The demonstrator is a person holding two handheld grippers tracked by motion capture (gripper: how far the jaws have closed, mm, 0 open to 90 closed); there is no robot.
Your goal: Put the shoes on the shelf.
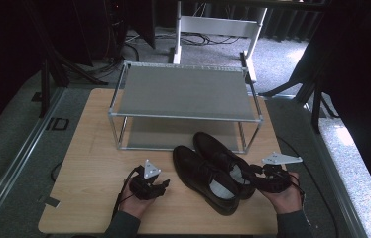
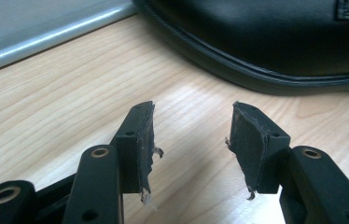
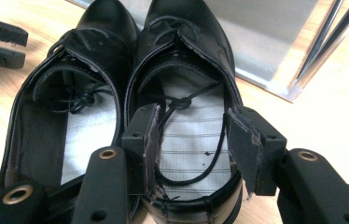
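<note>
Frayed-padded right gripper and left gripper, both wide — glossy black leather shoes on pale woodgrain table.

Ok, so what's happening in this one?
A person at a wooden table holds a gripper in each hand. A pair of black shoes sits side by side in front of a two-tier metal shoe rack. The right gripper is open over the heel opening of the right-hand shoe, not yet gripping it. The left gripper is open above bare wood beside the other shoe. Both rack shelves look empty.
</note>
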